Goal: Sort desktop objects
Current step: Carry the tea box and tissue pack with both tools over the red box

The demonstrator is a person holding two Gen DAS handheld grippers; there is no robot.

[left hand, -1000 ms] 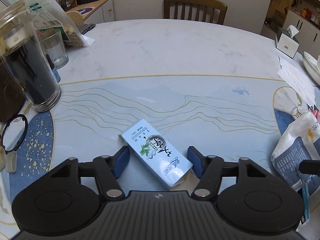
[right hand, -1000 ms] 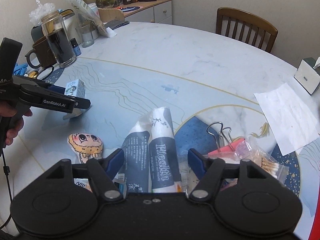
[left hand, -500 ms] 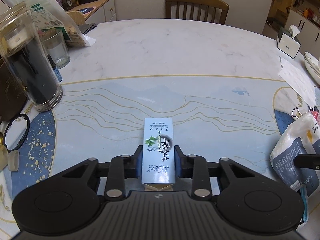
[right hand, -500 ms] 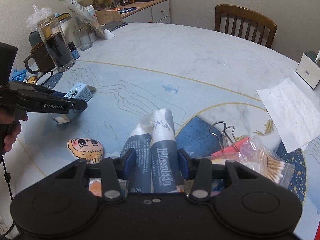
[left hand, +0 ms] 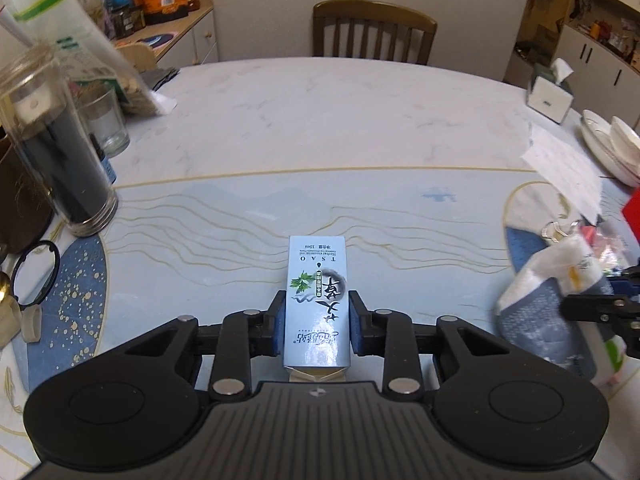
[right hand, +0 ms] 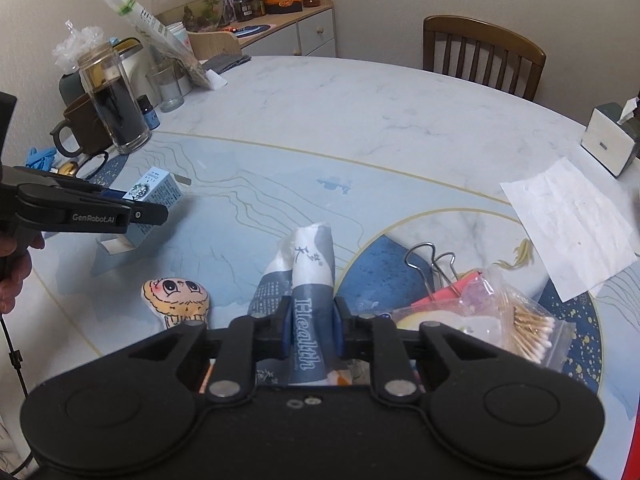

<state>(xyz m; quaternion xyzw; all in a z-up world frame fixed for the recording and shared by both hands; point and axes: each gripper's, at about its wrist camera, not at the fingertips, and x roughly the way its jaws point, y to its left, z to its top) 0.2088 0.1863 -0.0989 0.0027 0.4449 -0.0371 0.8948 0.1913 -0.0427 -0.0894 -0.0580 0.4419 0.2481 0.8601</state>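
Pickup stage of the sort, judged from both wrist views. Left gripper pinching the small blue box by its long sides, blue fingers pressed flat against the card; box held lengthwise, far end pointing out over the middle of the surface. Seen from the right wrist, box carried off the surface, shadow beneath it, open flap hanging at its near end. Right gripper just closed down onto the rolled blue-and-white pack, squeezing it to a narrow waist; pack's far end lying on the surface, near the cartoon plush on the left and the binder clips and bag of cotton swabs on the right. Whether the pack's near end is lifted: cannot tell.

Next, probably: raise the pack clear of the neighbouring clutter without dragging the swab bag, then carry each item to its group. Soft pack likely to sag or slip in a narrow pinch, so a steady lift. No bin or sorting spot visible, so destination unknown; left side crowded with the tall glass jar and brown mug, calling for care there.
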